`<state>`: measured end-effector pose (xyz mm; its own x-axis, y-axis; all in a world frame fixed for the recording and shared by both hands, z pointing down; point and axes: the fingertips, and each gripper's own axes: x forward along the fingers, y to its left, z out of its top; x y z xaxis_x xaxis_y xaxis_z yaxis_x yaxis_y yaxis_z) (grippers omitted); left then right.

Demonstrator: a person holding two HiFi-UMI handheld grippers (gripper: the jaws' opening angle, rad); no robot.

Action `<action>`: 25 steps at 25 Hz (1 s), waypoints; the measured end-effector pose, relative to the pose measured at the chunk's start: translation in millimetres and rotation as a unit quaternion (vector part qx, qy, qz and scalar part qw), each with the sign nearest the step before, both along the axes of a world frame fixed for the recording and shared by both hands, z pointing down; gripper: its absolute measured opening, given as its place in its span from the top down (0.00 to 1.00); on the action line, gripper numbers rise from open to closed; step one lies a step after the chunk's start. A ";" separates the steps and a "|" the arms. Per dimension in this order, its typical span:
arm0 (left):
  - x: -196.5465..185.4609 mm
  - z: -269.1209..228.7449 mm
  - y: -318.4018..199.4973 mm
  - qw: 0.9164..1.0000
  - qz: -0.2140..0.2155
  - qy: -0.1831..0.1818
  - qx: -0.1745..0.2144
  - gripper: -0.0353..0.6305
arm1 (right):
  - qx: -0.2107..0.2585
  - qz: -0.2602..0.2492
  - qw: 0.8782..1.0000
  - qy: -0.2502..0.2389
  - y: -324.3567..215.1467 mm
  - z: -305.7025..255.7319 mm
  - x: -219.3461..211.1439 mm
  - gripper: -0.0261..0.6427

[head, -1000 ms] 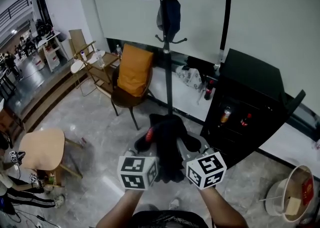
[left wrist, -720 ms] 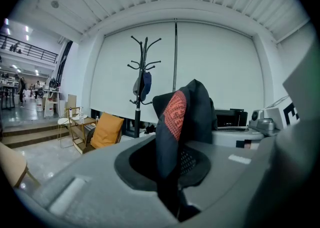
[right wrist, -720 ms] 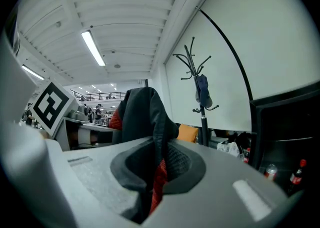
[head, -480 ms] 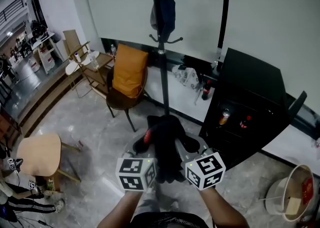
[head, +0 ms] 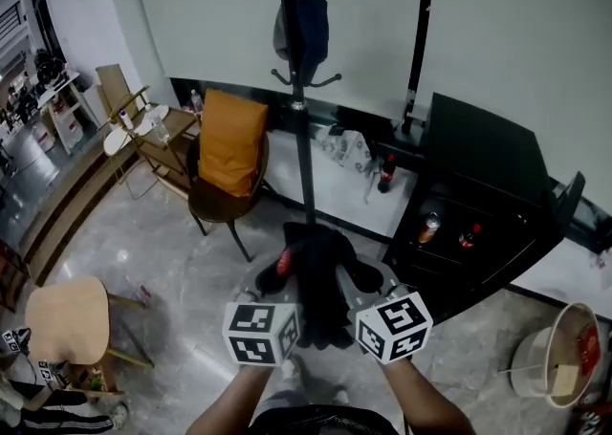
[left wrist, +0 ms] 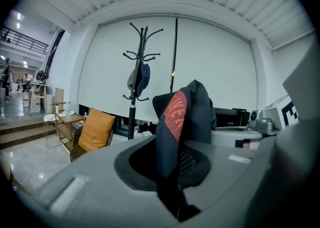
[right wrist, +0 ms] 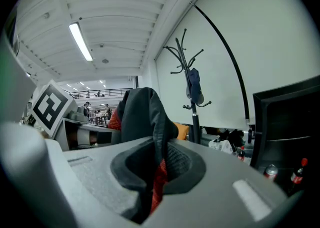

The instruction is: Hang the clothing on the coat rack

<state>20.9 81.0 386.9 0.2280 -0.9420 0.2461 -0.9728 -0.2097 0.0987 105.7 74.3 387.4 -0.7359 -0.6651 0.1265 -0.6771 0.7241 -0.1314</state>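
My left gripper point(left wrist: 169, 172) and right gripper point(right wrist: 152, 177) each pinch the dark garment point(head: 320, 275) between their fingers, low before the coat rack point(head: 298, 89). It looks soft, light and floppy; I'd grip near the collar.
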 end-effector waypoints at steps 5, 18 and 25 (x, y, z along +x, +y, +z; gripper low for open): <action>-23.6 0.9 -25.7 1.000 0.017 0.003 -0.007 0.89 | -0.004 0.014 1.000 -0.002 -24.8 0.8 -25.1 0.92; -105.0 -7.7 -77.8 0.999 0.042 0.018 0.000 0.89 | 0.002 0.038 0.999 0.013 -71.6 -8.9 -106.9 0.92; -132.7 -14.0 -91.9 0.998 0.055 0.025 0.010 0.89 | 0.013 0.049 0.998 0.023 -81.8 -16.3 -135.1 0.92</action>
